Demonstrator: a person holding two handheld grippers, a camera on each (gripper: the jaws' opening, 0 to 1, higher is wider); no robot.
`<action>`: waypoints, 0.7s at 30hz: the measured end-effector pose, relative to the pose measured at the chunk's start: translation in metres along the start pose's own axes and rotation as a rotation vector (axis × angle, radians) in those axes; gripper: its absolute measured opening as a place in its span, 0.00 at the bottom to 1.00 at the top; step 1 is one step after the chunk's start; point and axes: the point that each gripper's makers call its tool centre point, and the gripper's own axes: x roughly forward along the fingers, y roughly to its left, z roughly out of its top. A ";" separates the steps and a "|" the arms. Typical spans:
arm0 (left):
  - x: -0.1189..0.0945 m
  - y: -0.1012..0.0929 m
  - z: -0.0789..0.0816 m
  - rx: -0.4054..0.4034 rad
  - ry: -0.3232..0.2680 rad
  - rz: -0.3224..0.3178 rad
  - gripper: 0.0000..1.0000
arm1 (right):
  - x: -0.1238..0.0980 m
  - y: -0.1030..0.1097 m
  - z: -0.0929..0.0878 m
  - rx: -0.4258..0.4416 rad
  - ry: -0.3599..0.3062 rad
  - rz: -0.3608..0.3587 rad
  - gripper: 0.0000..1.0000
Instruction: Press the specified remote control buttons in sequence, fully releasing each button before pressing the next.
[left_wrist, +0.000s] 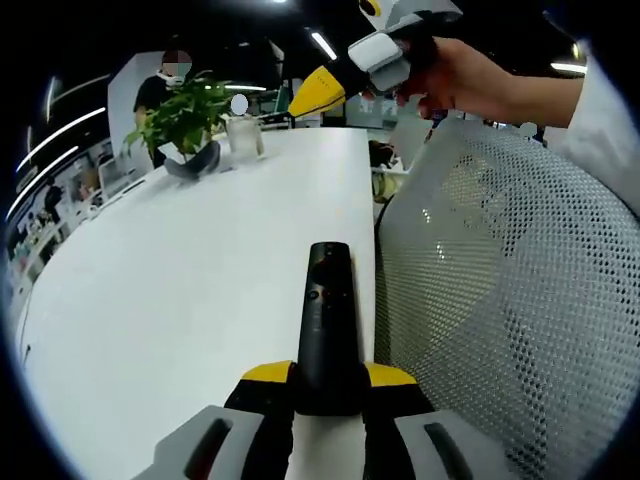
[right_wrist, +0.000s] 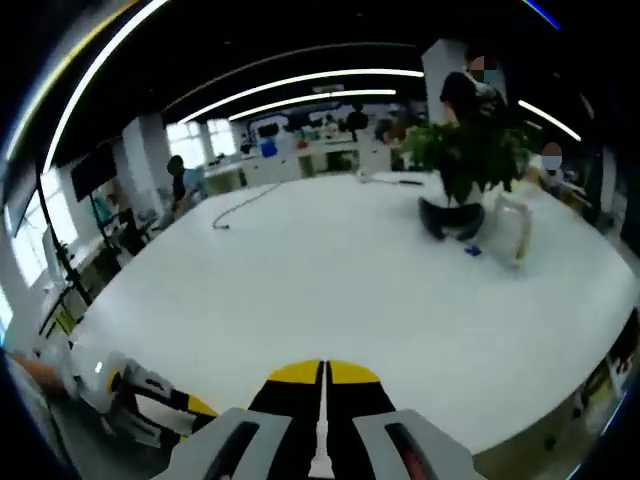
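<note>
- Office room, wide white desk (left_wrist: 180, 290).
- Left claw (left_wrist: 328, 385) is clamped on the remote's (left_wrist: 326, 320) lower end, its buttons facing up over the desk's right edge.
- Right claw (right_wrist: 322, 385) has its jaws pressed together, holding nothing.
- Remote looks light, stiff and slick; hold it low, clear of the buttons.
- Mesh chair (left_wrist: 510, 310) crowds the right; plant (left_wrist: 185, 125) and glass (left_wrist: 244, 135) stand at the far edge.
</note>
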 end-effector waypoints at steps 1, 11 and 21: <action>0.000 0.000 0.000 0.000 0.001 0.000 0.25 | 0.000 -0.001 -0.001 0.003 -0.007 -0.002 0.04; -0.001 0.000 0.000 -0.005 -0.008 0.002 0.25 | -0.002 -0.021 0.015 -0.038 -0.177 -0.123 0.55; -0.001 -0.001 -0.001 -0.003 0.004 0.003 0.25 | -0.003 -0.031 0.017 -0.009 -0.210 -0.170 0.87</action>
